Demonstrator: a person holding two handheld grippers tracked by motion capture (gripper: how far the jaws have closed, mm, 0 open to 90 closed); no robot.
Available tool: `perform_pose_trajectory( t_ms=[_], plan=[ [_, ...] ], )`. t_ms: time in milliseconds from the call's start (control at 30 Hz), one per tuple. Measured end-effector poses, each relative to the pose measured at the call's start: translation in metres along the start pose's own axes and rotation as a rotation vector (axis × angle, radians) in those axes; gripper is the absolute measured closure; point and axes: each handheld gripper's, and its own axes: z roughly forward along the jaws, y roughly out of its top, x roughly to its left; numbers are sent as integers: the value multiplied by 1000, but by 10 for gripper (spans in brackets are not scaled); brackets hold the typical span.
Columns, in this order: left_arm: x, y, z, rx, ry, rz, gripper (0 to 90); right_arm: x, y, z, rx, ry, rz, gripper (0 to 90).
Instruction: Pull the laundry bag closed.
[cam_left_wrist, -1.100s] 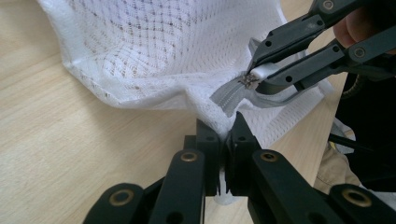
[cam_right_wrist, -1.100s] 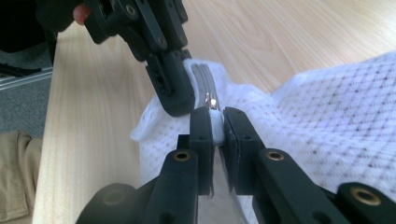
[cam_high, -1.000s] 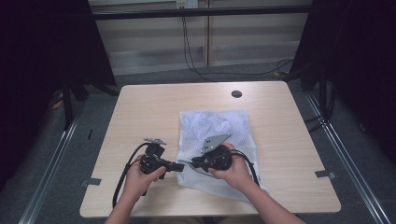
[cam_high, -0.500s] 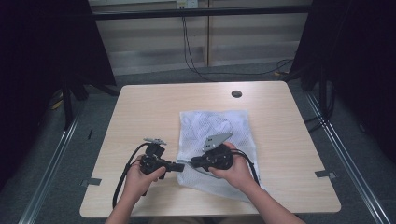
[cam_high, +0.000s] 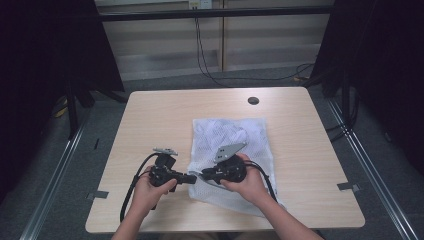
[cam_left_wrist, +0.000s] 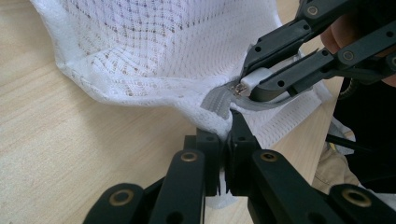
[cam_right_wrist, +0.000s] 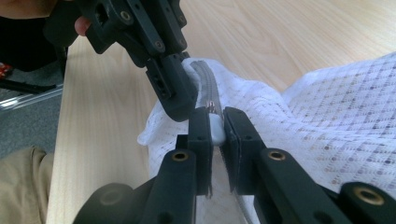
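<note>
In the high view, one white mesh bag (cam_high: 235, 150) lies on the tabletop (cam_high: 165, 120), its near-left corner between two grippers.

In the left gripper view, the left gripper (cam_left_wrist: 227, 140) is clenched on the bag's corner beside the grey zipper (cam_left_wrist: 215, 99).

In the right gripper view, the right gripper (cam_right_wrist: 215, 122) grasps the white zipper pull (cam_right_wrist: 215, 127).

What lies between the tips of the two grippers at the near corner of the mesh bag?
In the left gripper view, a short stretch of grey zipper on the mesh bag.

No text, label, brand, number or sign can be read anywhere, neither on the white mesh bag (cam_high: 231, 150) nor on the wooden surface (cam_high: 160, 120).
</note>
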Motion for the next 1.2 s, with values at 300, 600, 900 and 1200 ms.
perform_pose_trajectory(
  t_ms=[300,600,900,1200],
  plan=[
    [-2,1,1,0,-16,10,865,-1,-1,4,-8,17,6,803],
    [0,0,0,11,-4,8,865,0,0,2,15,4,2,821],
    [1,-1,0,11,-6,-6,865,-2,0,-6,25,1,-4,823],
    [0,-1,-2,-2,-3,-20,865,-5,-4,-17,20,-12,-6,824]
  ],
)
